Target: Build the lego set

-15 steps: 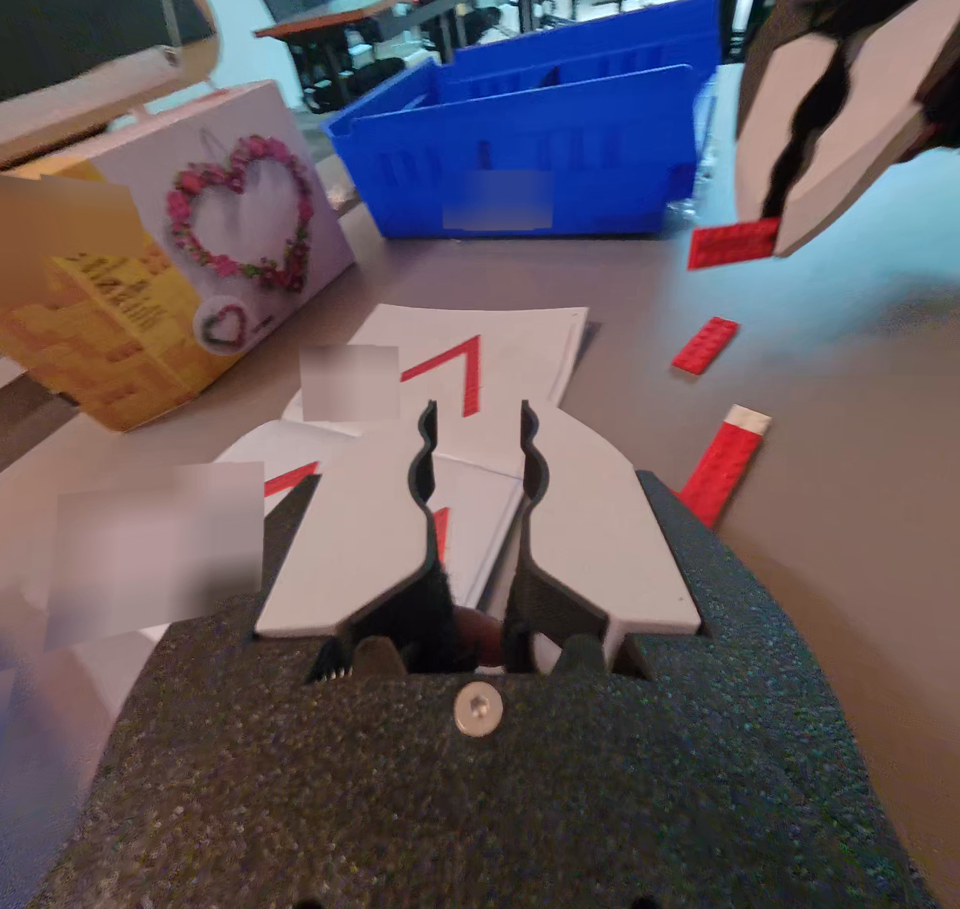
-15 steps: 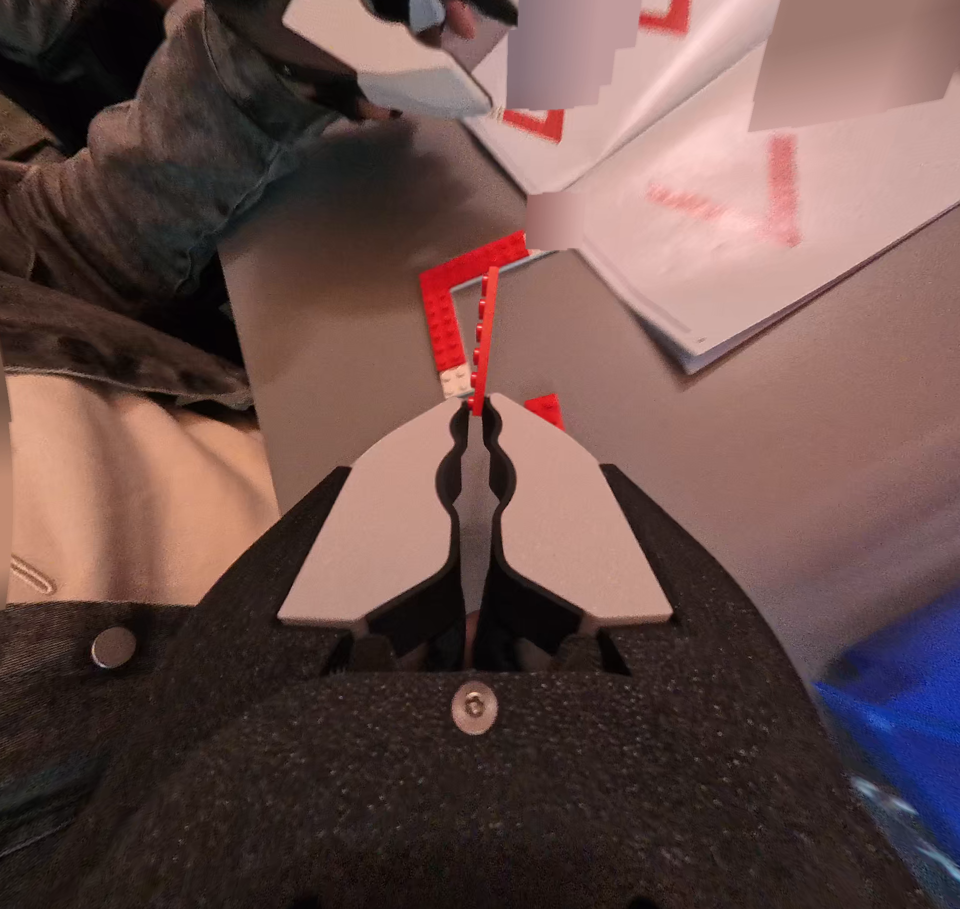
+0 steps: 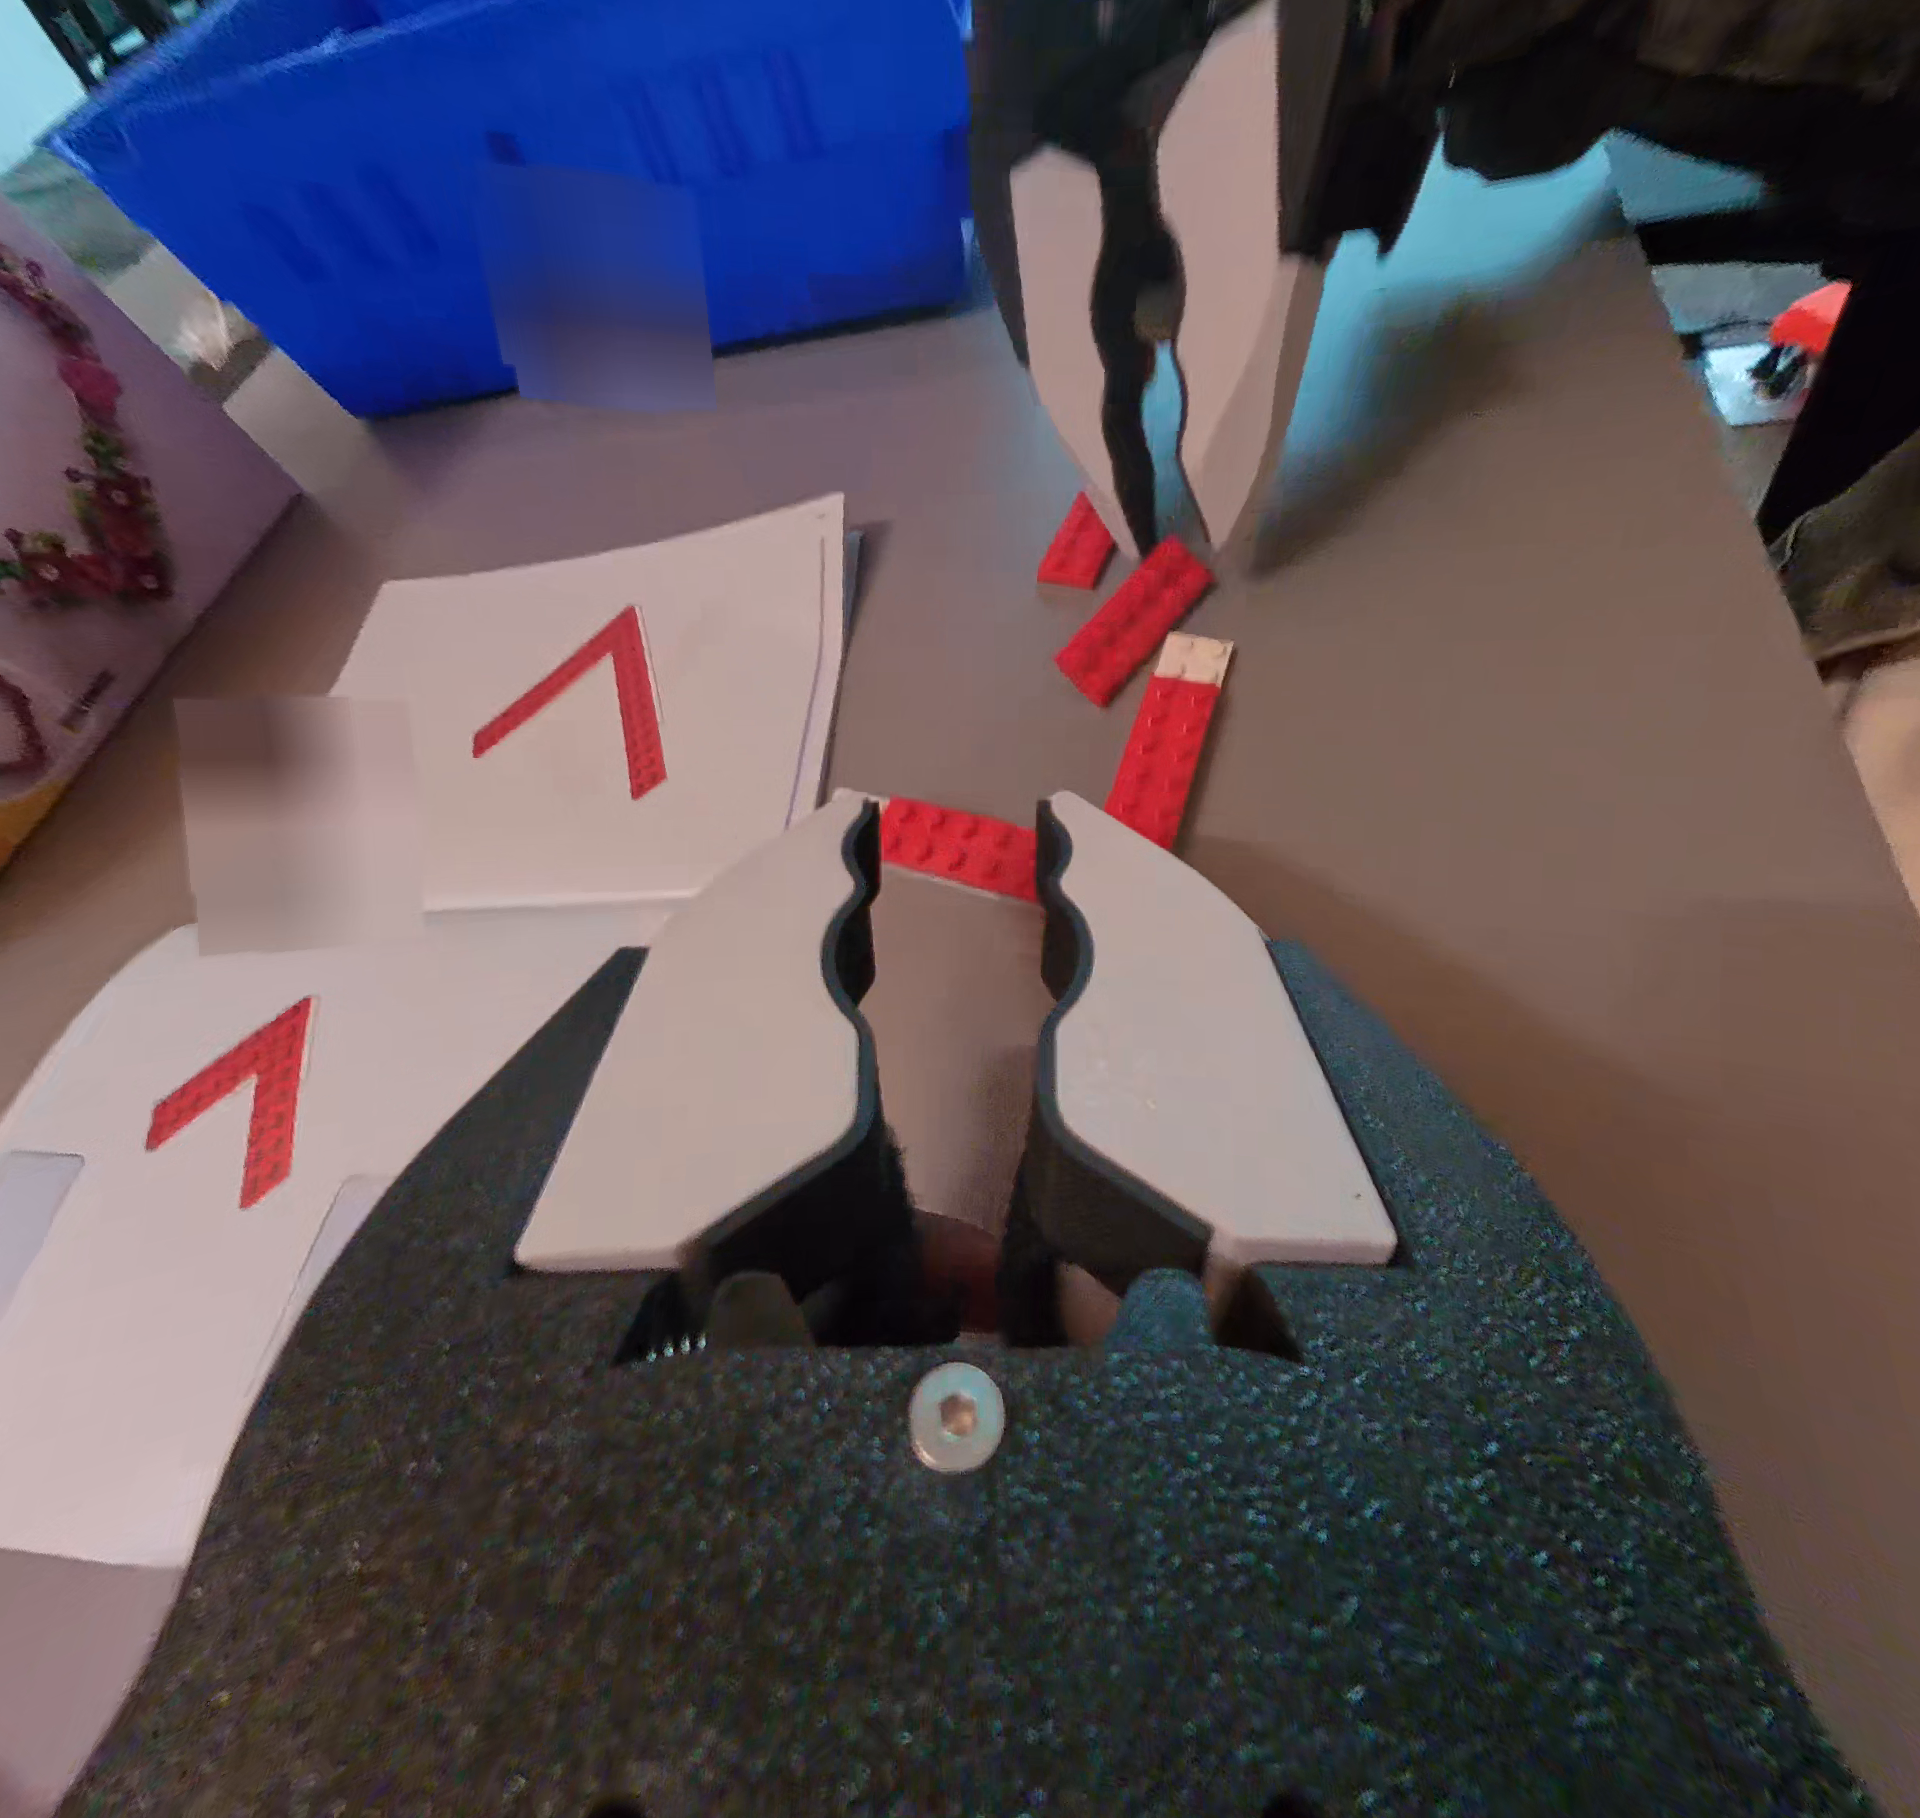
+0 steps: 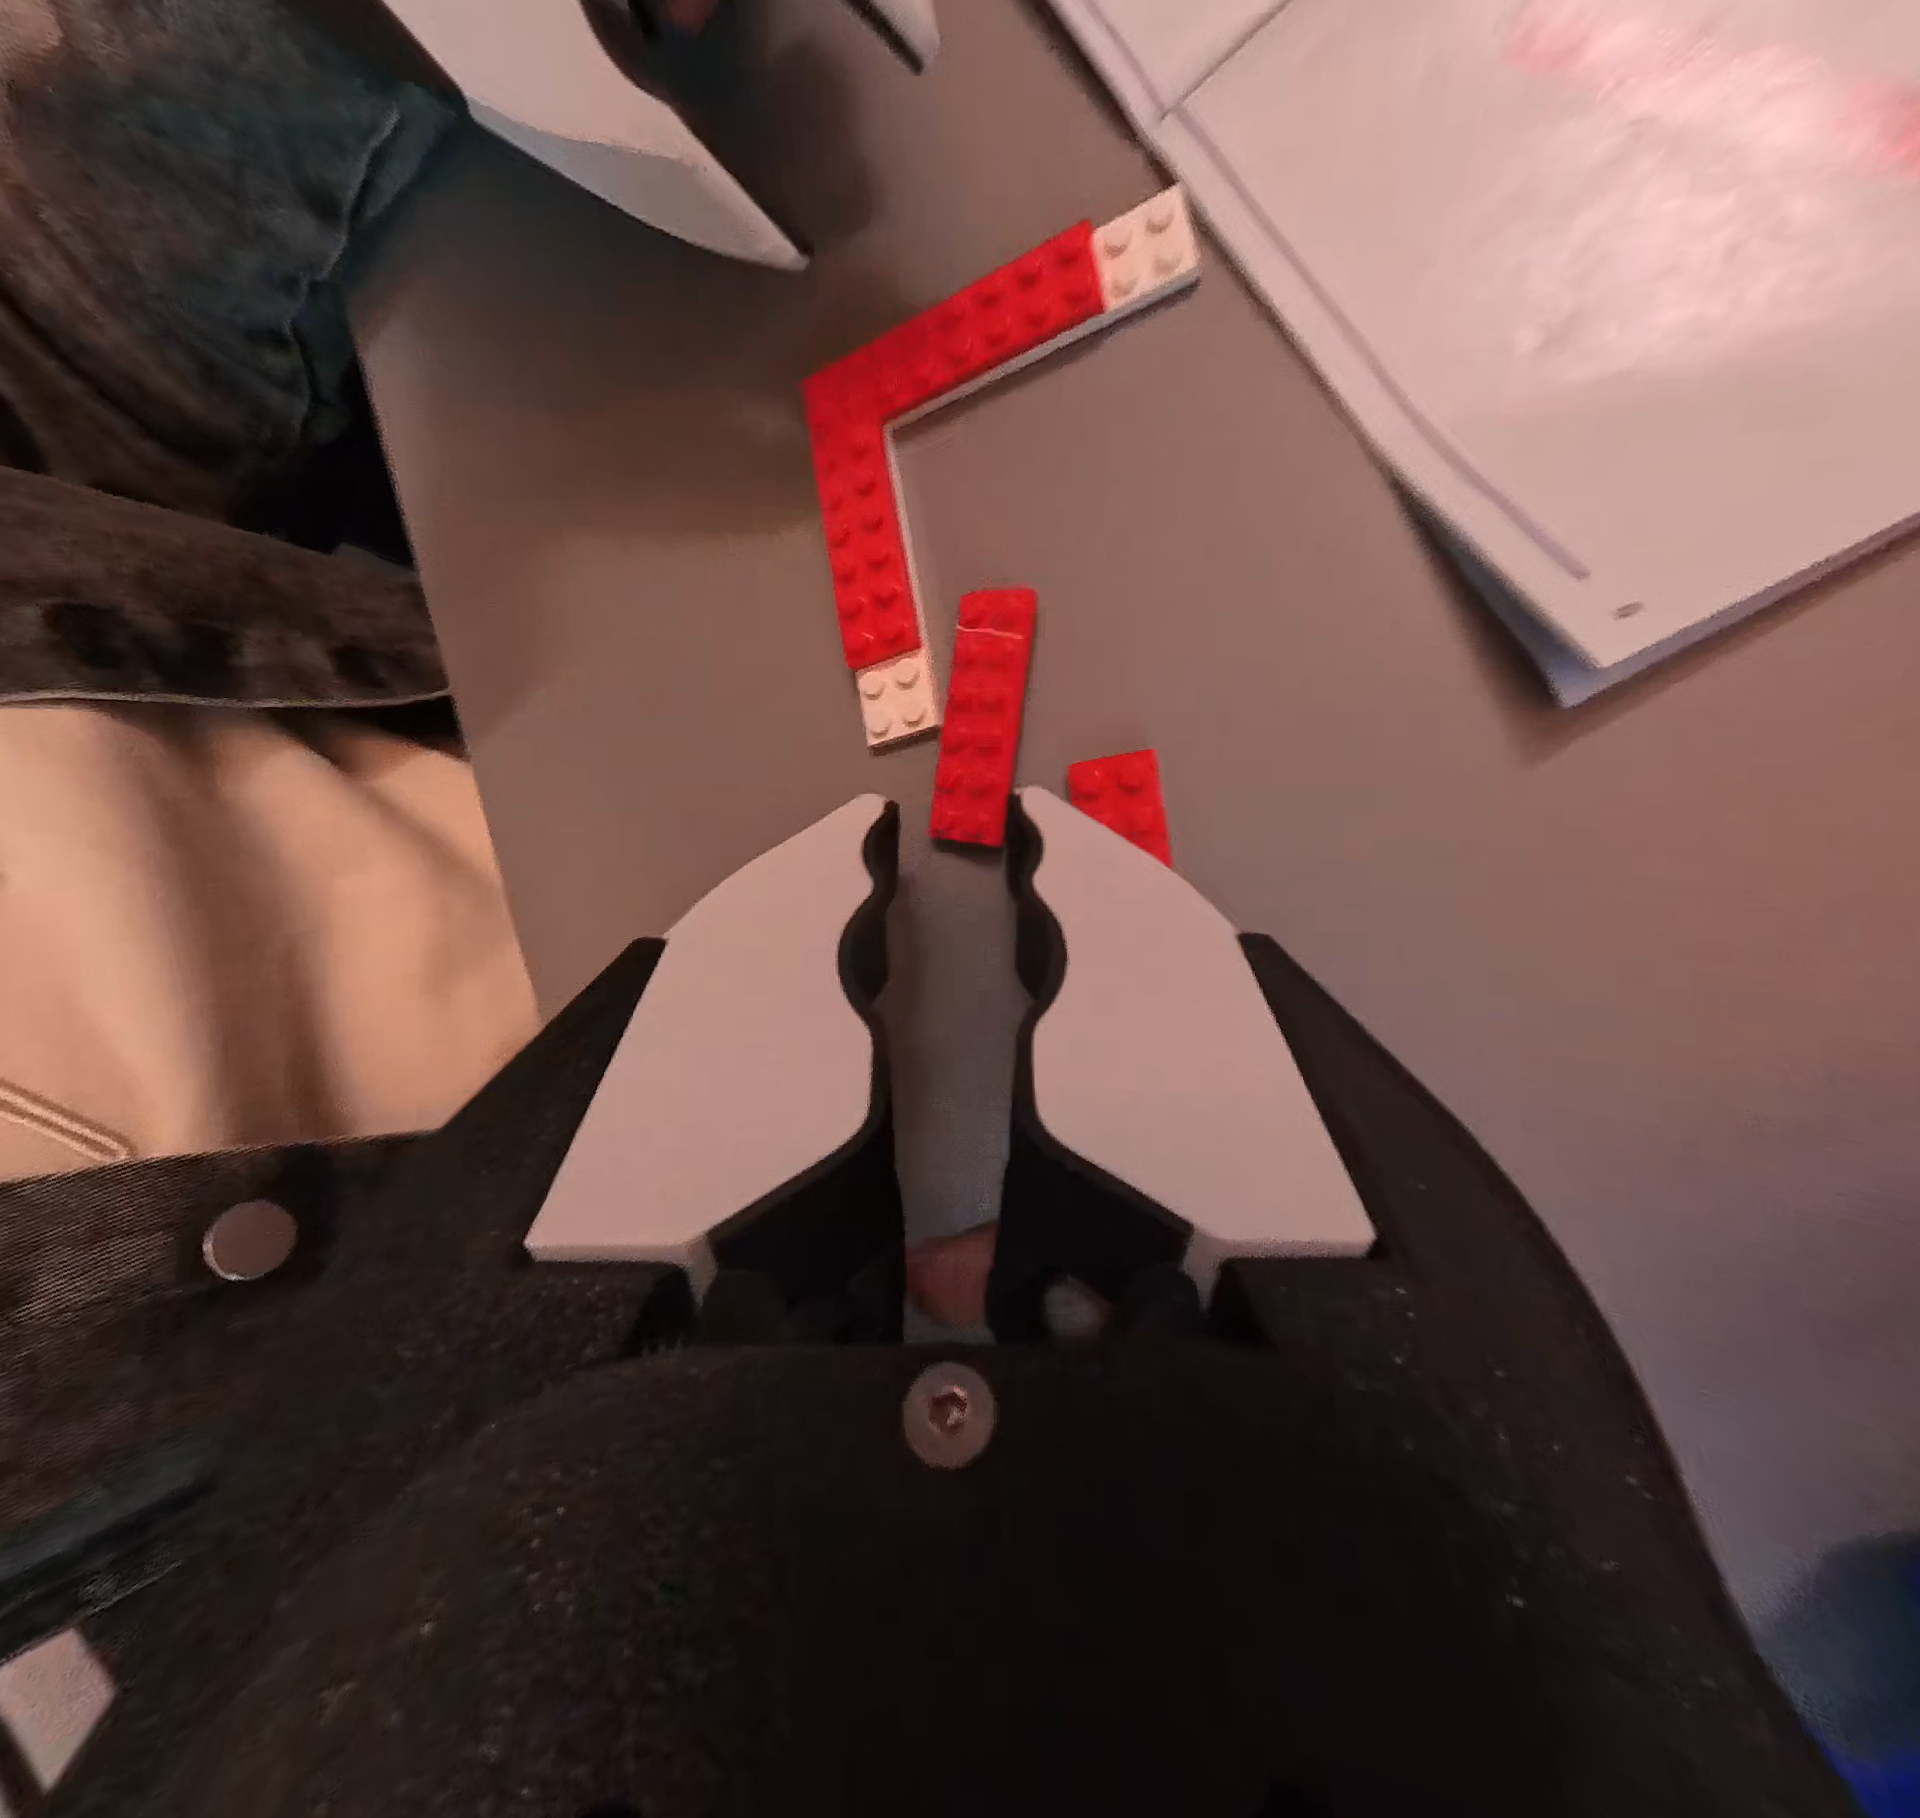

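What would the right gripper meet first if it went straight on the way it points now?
Most likely the loose red plate, lying flat on the table just ahead of the open right gripper; depth is unclear.

- The left wrist view looks forward and down along its tongs, close over the counter, toward a blue bin.
- The right wrist view looks steeply down from the opposite side, close above the counter.
- Both views share the red L-shaped plate, the loose red plates and the white booklet; each sees the other tongs.
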`<state>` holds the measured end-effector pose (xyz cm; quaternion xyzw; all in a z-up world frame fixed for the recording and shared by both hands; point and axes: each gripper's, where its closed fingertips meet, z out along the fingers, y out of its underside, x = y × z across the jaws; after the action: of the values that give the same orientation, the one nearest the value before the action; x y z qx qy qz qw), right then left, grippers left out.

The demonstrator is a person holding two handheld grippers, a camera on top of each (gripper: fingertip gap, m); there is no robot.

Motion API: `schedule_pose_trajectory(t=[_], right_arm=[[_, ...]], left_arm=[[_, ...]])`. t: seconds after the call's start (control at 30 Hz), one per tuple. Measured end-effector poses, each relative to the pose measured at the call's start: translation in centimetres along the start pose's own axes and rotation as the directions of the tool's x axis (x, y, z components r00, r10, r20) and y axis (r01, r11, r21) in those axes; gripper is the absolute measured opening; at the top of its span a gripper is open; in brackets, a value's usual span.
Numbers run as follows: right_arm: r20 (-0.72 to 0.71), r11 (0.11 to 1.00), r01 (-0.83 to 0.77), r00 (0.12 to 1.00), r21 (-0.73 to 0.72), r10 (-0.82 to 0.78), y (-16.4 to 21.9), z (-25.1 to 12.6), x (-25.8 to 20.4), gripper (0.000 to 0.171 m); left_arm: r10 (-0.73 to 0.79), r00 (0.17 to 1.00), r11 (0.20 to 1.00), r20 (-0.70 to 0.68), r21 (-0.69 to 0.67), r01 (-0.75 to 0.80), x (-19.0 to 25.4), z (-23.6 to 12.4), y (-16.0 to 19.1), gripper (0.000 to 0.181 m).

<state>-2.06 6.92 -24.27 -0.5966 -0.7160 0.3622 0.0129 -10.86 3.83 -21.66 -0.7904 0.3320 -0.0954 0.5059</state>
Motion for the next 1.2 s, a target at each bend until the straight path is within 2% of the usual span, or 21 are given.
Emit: schedule_pose_trajectory(t=[0.1, 0.2, 0.3, 0.4, 0.57, 0.8, 0.93, 1.03, 1.13, 1.2], right_arm=[[-0.113, 0.993, 0.11, 0.988, 0.044, -0.104, -1.1, -1.0, 0.5, 0.027], [-0.169, 0.971, 0.229, 0.962, 0.066, -0.215, -1.6, -1.3, 0.3, 0.03], [-0.182, 0.947, 0.316, 0.936, 0.061, -0.3, -1.5, -1.0, -0.1, 0.029], [-0.181, 0.947, 0.322, 0.931, 0.006, -0.316, -0.8, -0.5, -0.1, 0.028], [-0.183, 0.942, 0.331, 0.924, -0.061, -0.336, 0.0, 0.7, -0.3, 0.032], [-0.228, 0.933, 0.342, 0.905, -0.109, -0.358, 0.0, 1.6, 0.1, 0.028], [-0.219, 0.933, 0.34, 0.908, -0.115, -0.358, 0.2, 1.5, 0.2, 0.019], [-0.185, 0.922, 0.369, 0.904, -0.114, -0.385, 0.4, 1.5, -0.1, 0.018], [-0.154, 0.903, 0.409, 0.891, -0.133, -0.426, 1.0, 1.3, -0.5, 0.018], [-0.139, 0.884, 0.444, 0.875, -0.148, -0.463, 1.3, 1.1, -0.6, 0.018]], left_arm=[[-0.023, 0.997, 0.999, 0.067, -0.032, 0.025, -1.3, -0.2, 0.6, 0.025], [-0.093, 0.991, 0.993, 0.097, -0.06, 0.1, -1.7, -0.3, 1.4, 0.019], [-0.166, 0.977, 0.977, 0.132, -0.109, 0.181, -2.1, -0.3, 2.1, 0.016], [-0.308, 0.939, 0.937, 0.156, -0.123, 0.328, -1.7, 0.1, 1.5, 0.015], [-0.276, 0.937, 0.908, 0.216, -0.262, 0.328, -0.3, 1.8, 1.9, 0.031], [-0.244, 0.93, 0.894, 0.275, -0.308, 0.325, -0.2, 3.0, 2.5, 0.039], [-0.251, 0.948, 0.905, 0.196, -0.299, 0.302, 0.6, 3.3, 2.3, 0.029], [-0.239, 0.97, 0.917, 0.053, -0.318, 0.243, 2.1, 2.8, 2.4, 0.018], [-0.193, 0.977, 0.935, -0.091, -0.318, 0.155, 3.4, 1.7, 2.7, 0.017], [-0.155, 0.979, 0.944, -0.132, -0.313, 0.107, 3.8, 1.1, 2.9, 0.017]])
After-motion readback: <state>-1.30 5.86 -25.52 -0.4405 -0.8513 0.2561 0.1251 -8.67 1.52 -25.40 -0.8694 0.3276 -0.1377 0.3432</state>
